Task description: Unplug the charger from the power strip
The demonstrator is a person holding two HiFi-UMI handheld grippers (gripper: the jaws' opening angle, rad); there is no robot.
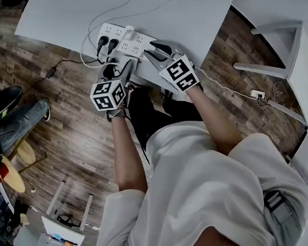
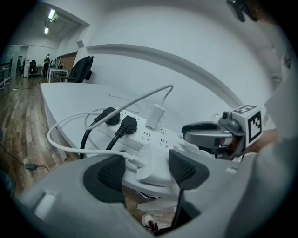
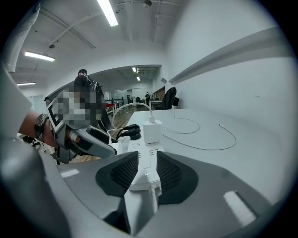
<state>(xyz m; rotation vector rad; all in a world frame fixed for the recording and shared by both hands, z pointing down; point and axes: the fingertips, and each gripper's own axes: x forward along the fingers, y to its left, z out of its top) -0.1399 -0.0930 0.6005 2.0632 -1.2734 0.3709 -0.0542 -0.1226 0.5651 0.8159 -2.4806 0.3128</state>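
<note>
A white power strip (image 1: 128,41) (image 2: 149,137) (image 3: 144,158) lies near the front edge of the white table (image 1: 187,10). My right gripper (image 1: 156,52) (image 3: 145,169) has its pads against both sides of the strip's near end, where the strip's own cord comes out. My left gripper (image 1: 120,68) (image 2: 146,169) stands open around a white charger (image 2: 150,163) with a white cable, beside the strip; the pads do not press it. A second white charger (image 1: 130,31) (image 2: 156,115) (image 3: 152,131) stands upright, plugged into the strip farther along.
Two black plugs (image 1: 107,43) (image 2: 121,123) sit in the strip's far end. Loose white cables (image 3: 205,139) lie on the table behind it. The wooden floor (image 1: 80,131) lies below the table edge, with a small socket (image 1: 257,93) at the right.
</note>
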